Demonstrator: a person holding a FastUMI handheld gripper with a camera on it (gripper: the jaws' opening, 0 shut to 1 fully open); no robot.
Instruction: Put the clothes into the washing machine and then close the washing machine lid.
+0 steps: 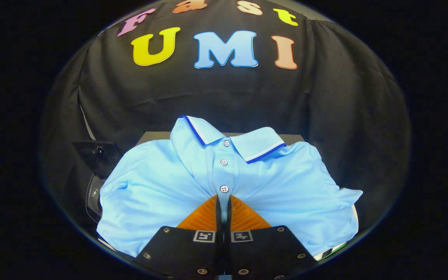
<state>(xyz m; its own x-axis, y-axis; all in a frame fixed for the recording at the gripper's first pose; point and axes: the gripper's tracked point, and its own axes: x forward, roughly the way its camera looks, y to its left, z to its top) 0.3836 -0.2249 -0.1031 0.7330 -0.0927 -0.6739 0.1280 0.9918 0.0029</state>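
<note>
A light blue polo shirt point(161, 186) with a white-and-navy trimmed collar and three white buttons hangs spread out just ahead of my fingers. My gripper point(224, 200) is shut on the shirt's button placket, right below the lowest button. Both orange ribbed fingers point(204, 217) press together with a thin fold of blue cloth pinched between them. The shirt drapes down on both sides and hides most of what lies under it.
A dark rounded object with a glossy rim point(93, 186), possibly part of the washing machine, peeks out beside the shirt's left sleeve. A flat dark surface edge point(152, 136) shows behind the collar. A white edge point(354, 217) shows under the right sleeve.
</note>
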